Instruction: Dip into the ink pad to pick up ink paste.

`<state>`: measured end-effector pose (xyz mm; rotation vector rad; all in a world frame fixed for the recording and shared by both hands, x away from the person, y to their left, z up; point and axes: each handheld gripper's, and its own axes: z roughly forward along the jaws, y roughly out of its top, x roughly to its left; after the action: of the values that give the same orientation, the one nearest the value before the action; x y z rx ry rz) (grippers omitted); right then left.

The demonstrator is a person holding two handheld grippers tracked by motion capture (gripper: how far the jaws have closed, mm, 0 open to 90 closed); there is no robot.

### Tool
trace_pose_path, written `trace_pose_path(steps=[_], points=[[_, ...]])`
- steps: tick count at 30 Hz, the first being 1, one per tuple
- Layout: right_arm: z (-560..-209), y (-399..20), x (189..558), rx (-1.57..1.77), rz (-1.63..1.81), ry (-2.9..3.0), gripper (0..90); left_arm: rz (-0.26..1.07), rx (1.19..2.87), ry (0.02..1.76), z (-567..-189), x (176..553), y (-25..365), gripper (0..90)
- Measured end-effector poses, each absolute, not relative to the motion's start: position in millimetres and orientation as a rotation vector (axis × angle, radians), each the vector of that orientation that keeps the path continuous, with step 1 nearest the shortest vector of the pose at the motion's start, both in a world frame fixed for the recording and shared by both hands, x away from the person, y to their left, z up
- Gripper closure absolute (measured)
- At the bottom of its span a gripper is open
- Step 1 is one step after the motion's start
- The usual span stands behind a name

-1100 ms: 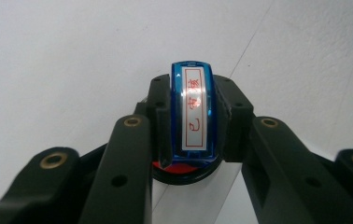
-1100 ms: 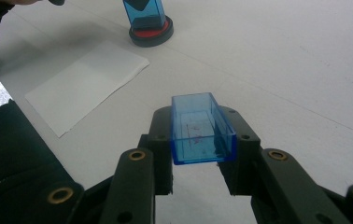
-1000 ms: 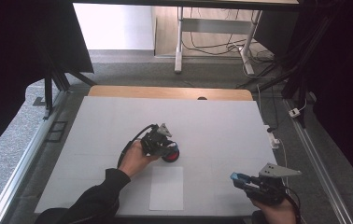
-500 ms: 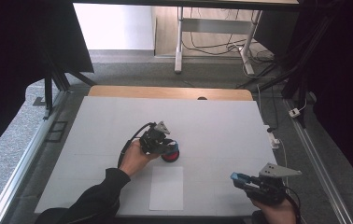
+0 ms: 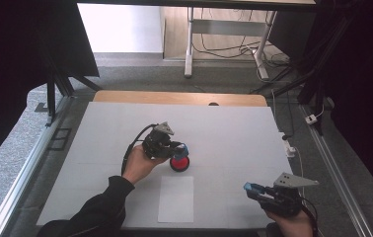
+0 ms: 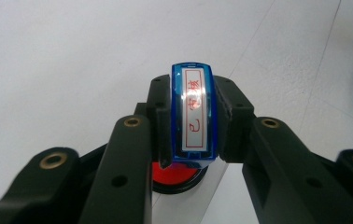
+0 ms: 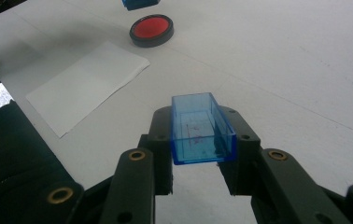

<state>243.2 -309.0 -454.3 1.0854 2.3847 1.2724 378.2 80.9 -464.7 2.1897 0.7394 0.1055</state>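
Note:
My left gripper point(image 5: 180, 148) point(image 6: 194, 119) is shut on a blue stamp point(image 6: 194, 116) with a white label bearing red characters. It hangs just above a round red ink pad point(image 5: 179, 163) point(image 6: 174, 175) in a black case, near the table's middle. My right gripper point(image 5: 251, 188) point(image 7: 202, 140) stays at the front right, shut on the stamp's clear blue cap point(image 7: 201, 128), its open side facing up. A white sheet of paper point(image 5: 176, 198) point(image 7: 86, 84) lies flat at the front, between the two grippers. The ink pad point(image 7: 151, 29) also appears far off in the right gripper view.
The table has a white top point(image 5: 234, 133) with a wooden strip point(image 5: 174, 98) along its far edge. Metal rails run down both sides. Cables and a white plug point(image 5: 288, 145) lie off the right edge.
The left gripper with the stamp has shifted very slightly over the ink pad. The right gripper has kept still.

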Motion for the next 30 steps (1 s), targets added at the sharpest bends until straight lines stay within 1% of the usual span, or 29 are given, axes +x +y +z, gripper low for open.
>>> trace_pose_path(steps=[16,25,30], points=[[-454,-309,243,1.085,1.276,2.386,68.2,0.075,2.233,0.759,-481,382,75,70.3],[-454,-309,243,1.085,1.275,2.387,68.2,0.094,2.277,0.753,-487,382,71,70.4],[-454,-309,243,1.084,1.277,2.387,68.3,0.093,2.268,0.757,-489,382,71,70.4]])
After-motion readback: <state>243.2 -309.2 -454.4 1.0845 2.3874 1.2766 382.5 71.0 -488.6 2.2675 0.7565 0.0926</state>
